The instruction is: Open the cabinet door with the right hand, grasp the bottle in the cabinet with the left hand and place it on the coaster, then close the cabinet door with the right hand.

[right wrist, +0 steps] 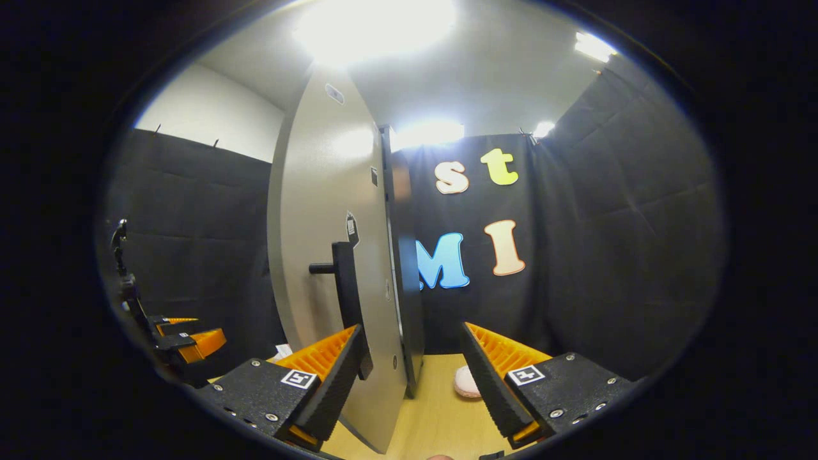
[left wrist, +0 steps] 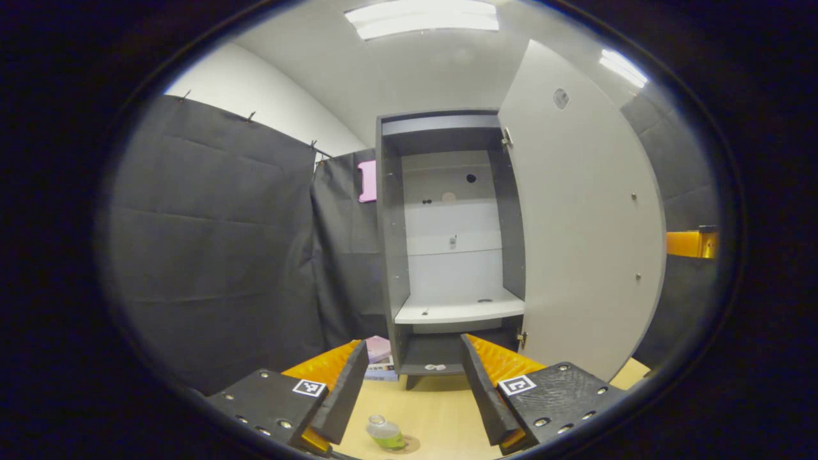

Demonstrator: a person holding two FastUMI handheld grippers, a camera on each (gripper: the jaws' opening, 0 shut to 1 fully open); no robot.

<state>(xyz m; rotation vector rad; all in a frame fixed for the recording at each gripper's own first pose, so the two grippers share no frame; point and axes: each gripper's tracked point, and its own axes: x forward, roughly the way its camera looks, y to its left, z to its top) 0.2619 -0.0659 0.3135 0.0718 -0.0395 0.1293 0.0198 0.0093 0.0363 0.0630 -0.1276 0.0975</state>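
The bottle (left wrist: 385,432) is seen on its coaster (left wrist: 404,443), between the released left claw (left wrist: 413,391); the right claw (right wrist: 411,378), released, straddles the open cabinet door (right wrist: 326,255).

my left gripper (left wrist: 414,383) points forward, its two fingers spread wide at 5 and 7 o'clock with nothing between them. my right gripper (right wrist: 412,377) is likewise spread, empty. from the right gripper view, the left gripper (right wrist: 182,342) sits at 8 o'clock.
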